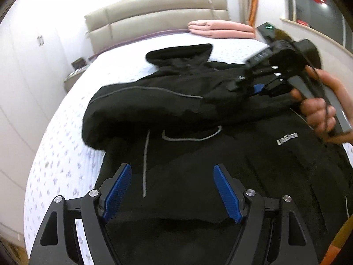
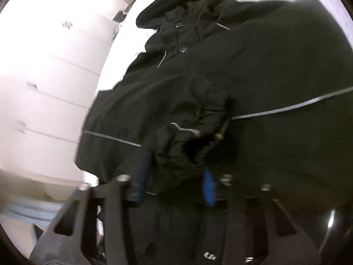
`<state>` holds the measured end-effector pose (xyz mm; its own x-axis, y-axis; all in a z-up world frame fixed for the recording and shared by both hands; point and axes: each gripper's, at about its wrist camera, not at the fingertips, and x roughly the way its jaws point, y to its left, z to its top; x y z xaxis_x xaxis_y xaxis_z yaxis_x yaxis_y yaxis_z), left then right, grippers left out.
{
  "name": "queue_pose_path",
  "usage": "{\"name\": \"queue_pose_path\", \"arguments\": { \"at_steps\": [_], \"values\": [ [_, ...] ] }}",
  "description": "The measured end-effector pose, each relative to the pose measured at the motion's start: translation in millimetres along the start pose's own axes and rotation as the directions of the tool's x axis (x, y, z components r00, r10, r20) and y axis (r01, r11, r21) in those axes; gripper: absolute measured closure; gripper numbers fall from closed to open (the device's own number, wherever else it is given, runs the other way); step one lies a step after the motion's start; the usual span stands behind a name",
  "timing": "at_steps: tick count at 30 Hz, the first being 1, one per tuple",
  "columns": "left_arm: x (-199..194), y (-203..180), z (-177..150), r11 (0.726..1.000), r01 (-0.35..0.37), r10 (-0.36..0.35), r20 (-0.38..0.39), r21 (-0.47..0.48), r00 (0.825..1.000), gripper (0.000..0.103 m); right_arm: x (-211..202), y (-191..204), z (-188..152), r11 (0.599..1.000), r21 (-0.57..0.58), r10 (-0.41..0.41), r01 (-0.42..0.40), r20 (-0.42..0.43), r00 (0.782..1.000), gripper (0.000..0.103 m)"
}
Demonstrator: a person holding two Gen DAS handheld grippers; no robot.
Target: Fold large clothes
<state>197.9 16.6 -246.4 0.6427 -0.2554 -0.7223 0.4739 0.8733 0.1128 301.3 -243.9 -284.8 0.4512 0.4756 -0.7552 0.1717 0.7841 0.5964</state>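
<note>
One black jacket (image 1: pixel 198 154) takes up most of the bed (image 1: pixel 66 154), spread across the white patterned cover with its hood (image 1: pixel 178 54) pointing toward the padded headboard (image 1: pixel 154 17). A sleeve (image 1: pixel 143 108) with thin grey piping lies folded across the chest, and a grey drawcord (image 1: pixel 145 163) trails down the front near a small white logo (image 1: pixel 286 141).

Over the lower part of the jacket, the left gripper (image 1: pixel 172 191) hovers with its blue pads spread wide apart and nothing between them. Farther up and to the right, the right gripper (image 1: pixel 253 86), held in the person's right hand (image 1: pixel 320 110), is down at the sleeve end; in its own blurred view the right gripper (image 2: pixel 176 176) has a bunch of black fabric, the cuff (image 2: pixel 194 137), pinched between its blue pads.

Beyond the jacket, a folded pink blanket (image 1: pixel 220 29) sits near the headboard, and white cabinets (image 1: pixel 26 66) line the wall to the left.
</note>
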Motion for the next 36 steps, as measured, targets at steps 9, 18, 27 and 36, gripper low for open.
{"name": "queue_pose_path", "arguments": {
  "at_steps": [9, 18, 27, 36],
  "values": [
    [-3, -4, 34, 0.999, -0.042, 0.04, 0.053, 0.033, 0.998, 0.025, -70, 37, -13, 0.961, -0.219, -0.127, 0.171, 0.205, 0.971, 0.082],
    [52, -23, 108, 0.997, 0.025, -0.028, 0.051, 0.071, 0.998, 0.025, -125, -19, 9, 0.91, -0.176, -0.308, 0.375, 0.32, 0.896, 0.081],
    [158, 9, 108, 0.995, 0.083, -0.092, -0.177, -0.059, 0.98, 0.028, -67, -86, 4, 0.885, -0.155, -0.405, 0.44, 0.213, 0.889, 0.071],
    [116, 21, 118, 0.996, 0.079, -0.084, -0.097, -0.049, 0.992, 0.028, -110, -81, 2, 0.914, -0.075, -0.373, 0.398, 0.225, 0.9, 0.044]
  ]
}}
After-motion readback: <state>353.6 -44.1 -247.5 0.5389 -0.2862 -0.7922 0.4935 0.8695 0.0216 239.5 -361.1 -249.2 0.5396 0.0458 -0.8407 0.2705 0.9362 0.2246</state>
